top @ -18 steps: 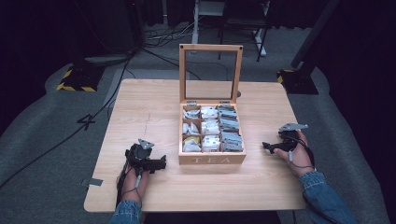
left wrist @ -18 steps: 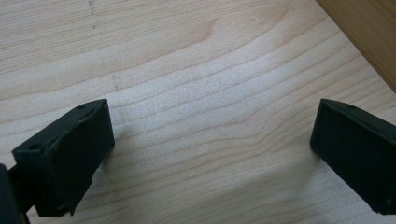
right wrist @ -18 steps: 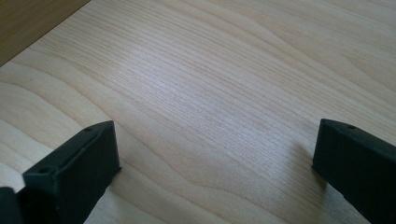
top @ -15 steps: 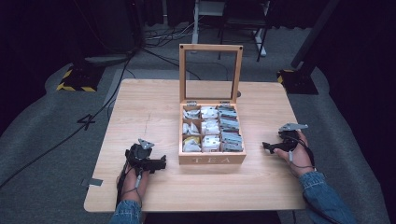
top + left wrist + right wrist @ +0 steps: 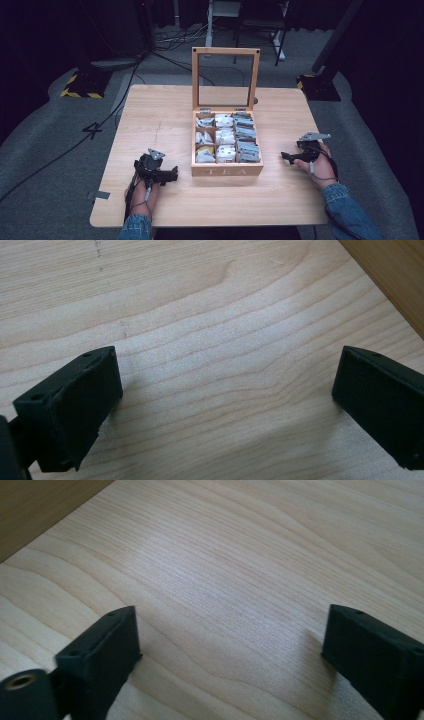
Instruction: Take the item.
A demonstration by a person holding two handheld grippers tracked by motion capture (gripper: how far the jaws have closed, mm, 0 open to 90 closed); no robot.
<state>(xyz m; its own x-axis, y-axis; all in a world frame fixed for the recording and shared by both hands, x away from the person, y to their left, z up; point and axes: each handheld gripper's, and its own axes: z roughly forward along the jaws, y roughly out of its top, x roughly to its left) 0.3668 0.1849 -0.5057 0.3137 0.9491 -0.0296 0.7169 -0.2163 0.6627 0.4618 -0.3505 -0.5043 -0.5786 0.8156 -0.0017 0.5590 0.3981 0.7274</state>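
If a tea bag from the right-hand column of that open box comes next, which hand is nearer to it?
Right, probably. The right tool rests open on the table beside the tea box, on the side of that grey-packet column. The left tool, also open, would have to cross the box.

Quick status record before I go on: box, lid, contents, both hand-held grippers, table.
box: wooden tea box, centre of table, "TEA" on its front wall
lid: open, standing upright at the back
contents: tea bags in compartments, exact count unclear
left hand-held gripper: resting on the table left of the box, jaws open, nothing held
right hand-held gripper: resting right of the box, jaws open, nothing held
table: light wood
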